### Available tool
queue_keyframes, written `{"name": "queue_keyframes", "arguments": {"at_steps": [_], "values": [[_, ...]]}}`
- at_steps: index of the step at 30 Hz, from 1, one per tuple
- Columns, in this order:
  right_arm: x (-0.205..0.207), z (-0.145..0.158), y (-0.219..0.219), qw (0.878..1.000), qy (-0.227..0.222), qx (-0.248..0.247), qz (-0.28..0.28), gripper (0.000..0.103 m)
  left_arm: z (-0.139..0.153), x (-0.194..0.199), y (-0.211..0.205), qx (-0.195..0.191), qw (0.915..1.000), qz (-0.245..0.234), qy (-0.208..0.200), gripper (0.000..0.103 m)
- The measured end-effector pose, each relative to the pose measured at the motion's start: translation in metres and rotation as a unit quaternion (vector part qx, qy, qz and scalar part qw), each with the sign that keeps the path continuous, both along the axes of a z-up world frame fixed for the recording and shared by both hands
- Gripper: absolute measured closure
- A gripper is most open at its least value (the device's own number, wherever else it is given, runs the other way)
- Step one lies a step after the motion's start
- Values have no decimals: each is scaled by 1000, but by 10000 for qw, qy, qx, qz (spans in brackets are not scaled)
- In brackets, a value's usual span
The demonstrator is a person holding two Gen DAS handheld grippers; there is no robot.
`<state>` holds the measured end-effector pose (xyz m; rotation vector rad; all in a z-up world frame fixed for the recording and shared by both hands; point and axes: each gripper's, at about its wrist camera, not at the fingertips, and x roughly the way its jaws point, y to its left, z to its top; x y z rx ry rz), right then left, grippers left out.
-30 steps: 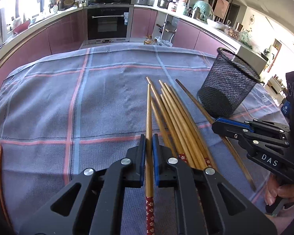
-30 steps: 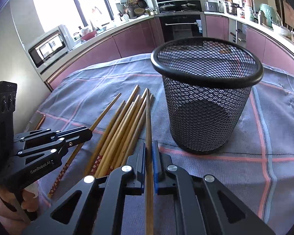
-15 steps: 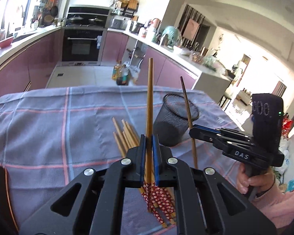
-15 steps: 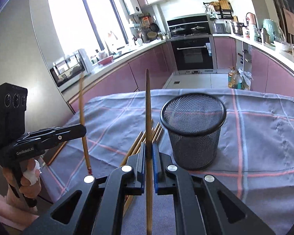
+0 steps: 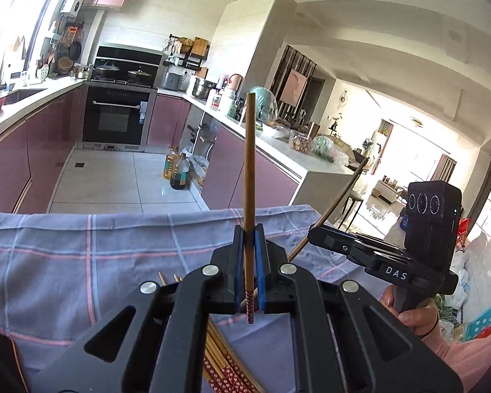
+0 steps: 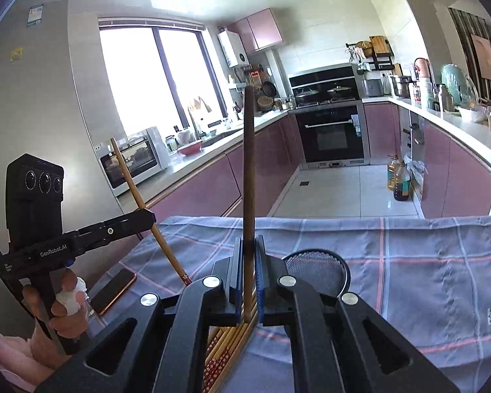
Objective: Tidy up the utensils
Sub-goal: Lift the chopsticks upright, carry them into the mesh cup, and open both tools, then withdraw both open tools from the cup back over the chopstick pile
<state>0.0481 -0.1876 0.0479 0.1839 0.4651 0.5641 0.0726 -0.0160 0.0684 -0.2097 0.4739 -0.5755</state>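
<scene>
Standing upright between the closed blue pads of the left gripper point(image 5: 249, 262) is one light brown wooden chopstick with a red patterned end point(image 5: 249, 177), lifted clear of the blue-grey checked tablecloth with pink stripes point(image 5: 81, 262). A second, darker brown wooden chopstick point(image 6: 248, 180) is pinched the same way in the shut fingers of the right gripper point(image 6: 248, 271), also raised above the cloth. That makes two chopsticks held, one per gripper. Below the grippers, on the tablecloth, lies the bundle of remaining wooden chopsticks with red patterned ends point(image 6: 227, 350); most of it is hidden, so an exact count cannot be made. One round black wire-mesh holder point(image 6: 314, 268) stands on the tablecloth just right of the bundle in the right wrist view, partly behind the right gripper. At the tablecloth's left edge in that view rests one dark phone with an orange rim point(image 6: 113, 290). Readable writing: "GenRobot.AI" on the left gripper's side, "DAS" on the right gripper's side. Each handle is gripped by a hand in a pink sleeve point(image 5: 474, 357).
</scene>
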Motion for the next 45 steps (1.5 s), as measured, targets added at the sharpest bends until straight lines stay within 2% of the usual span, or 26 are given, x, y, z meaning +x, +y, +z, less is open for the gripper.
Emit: {"name": "queue_keyframes", "arguments": {"at_steps": [6, 12, 18, 23, 28, 32, 35, 37, 39, 41, 45], "values": [[9, 27, -13, 9993, -348, -48, -141, 97, 34, 14, -20, -22, 9996, -68, -265, 96], [23, 27, -21, 9985, -356, -240, -329, 97, 46, 28, -48, 122, 9996, -121, -228, 96], [43, 3, -18, 9982, 118, -540, -223, 97, 17, 47, -86, 638, 9975, -308, 78, 96], [59, -24, -13, 9952, 693, -688, -76, 97, -24, 63, -111, 1019, 9931, -411, 415, 96], [73, -38, -9, 9923, 1003, -722, -112, 97, -46, 78, -117, 1127, 9908, -438, 601, 96], [85, -40, -8, 9913, 1104, -694, -197, 95, -50, 88, -115, 1103, 9904, -447, 697, 95], [93, -42, -8, 9909, 1170, -613, -252, 94, -49, 92, -110, 1044, 9912, -380, 725, 90], [96, -44, -7, 9911, 1191, -532, -273, 90, -48, 92, -108, 996, 9918, -316, 736, 82], [96, -44, -6, 9912, 1172, -528, -316, 87, -49, 91, -103, 966, 9924, -249, 717, 81], [91, -42, -7, 9921, 1092, -503, -367, 84, -47, 85, -95, 926, 9933, -157, 667, 77], [68, -30, -8, 9947, 752, -551, -439, 75, -43, 66, -71, 925, 9949, 112, 389, 62]]}}
